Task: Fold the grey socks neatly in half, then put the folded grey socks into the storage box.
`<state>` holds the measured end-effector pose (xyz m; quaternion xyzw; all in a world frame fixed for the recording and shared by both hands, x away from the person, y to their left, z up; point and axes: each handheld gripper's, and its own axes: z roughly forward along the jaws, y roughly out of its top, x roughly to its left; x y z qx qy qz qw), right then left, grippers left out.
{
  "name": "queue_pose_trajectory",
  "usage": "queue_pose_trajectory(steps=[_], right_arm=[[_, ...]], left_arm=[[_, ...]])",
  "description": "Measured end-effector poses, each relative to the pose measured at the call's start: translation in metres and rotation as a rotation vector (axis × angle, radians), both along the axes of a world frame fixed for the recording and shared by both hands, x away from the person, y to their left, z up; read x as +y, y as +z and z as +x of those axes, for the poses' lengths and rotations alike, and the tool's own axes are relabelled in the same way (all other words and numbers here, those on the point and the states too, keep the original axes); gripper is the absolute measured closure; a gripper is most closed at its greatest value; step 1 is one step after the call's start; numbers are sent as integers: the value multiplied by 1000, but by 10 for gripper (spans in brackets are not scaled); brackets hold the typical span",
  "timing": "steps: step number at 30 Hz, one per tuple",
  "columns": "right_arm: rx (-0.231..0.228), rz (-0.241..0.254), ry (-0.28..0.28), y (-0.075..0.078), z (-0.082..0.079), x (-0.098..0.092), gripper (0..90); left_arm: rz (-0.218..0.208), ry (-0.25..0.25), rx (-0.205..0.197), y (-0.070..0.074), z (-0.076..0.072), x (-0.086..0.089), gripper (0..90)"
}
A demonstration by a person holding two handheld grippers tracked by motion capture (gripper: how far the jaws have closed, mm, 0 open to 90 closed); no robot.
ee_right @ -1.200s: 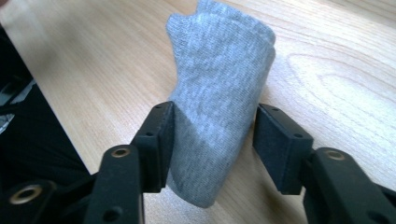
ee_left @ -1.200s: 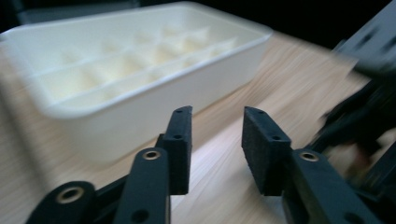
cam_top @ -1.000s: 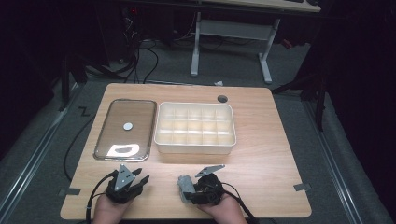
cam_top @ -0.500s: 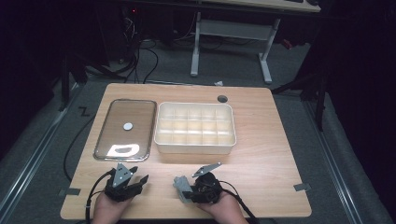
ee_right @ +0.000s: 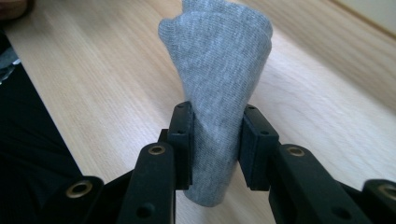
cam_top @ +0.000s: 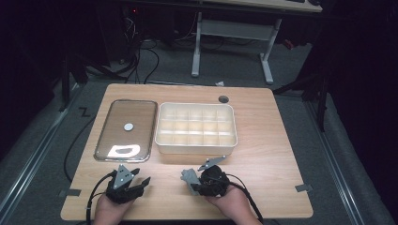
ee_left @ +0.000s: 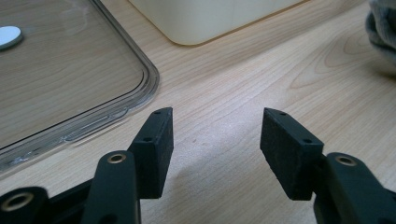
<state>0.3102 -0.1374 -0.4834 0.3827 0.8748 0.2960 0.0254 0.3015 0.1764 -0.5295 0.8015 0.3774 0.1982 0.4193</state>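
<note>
My right gripper (cam_top: 193, 180) lies near the table's front edge, pointing left. Its jaws have just been closing and are shut on a grey rolled sock (ee_right: 217, 70), whose free end stands out beyond the pads (ee_right: 182, 140). The sock (cam_top: 188, 176) shows as a small grey lump in the high view. My left gripper (cam_top: 142, 177) rests at the front left, pointing toward the sock. Its jaws have just been opening, and bare wood shows between the fingers (ee_left: 156, 149). An edge of the sock (ee_left: 383, 23) sits at the top right of the left gripper view.
A clear flat lid (cam_top: 126, 129) with a white round disc (cam_top: 128, 126) lies at the left. A cream box (cam_top: 196, 148) with several compartments stands in the middle. A round cable hole (cam_top: 223, 99) is behind it. Bare wood lies to the right.
The right jaws have drawn in onto the grey sock. The left jaws have spread wider. Both hands stay near the front edge.
</note>
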Motion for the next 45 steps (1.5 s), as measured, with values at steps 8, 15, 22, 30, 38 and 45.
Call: queue_pose_trajectory(steps=[8,15,22,30,38,45], right_arm=[[-28,-39,-17,7,0,-21,699],[-43,-58,-33,14,-2,-38,700],[-51,-72,-56,20,-1,-55,699],[-61,-124,-66,28,1,-64,699],[-55,-131,-91,31,6,-71,699],[-55,-129,-118,36,9,-81,699]], left_arm=[[4,-10,-4,0,-2,-3,447],[-19,-17,-4,0,-2,-3,447],[-21,-23,-29,3,-2,-4,447],[-18,-27,-44,6,-5,-5,441],[-21,-39,-33,5,-2,-9,442],[-17,-54,-17,5,3,-13,444]])
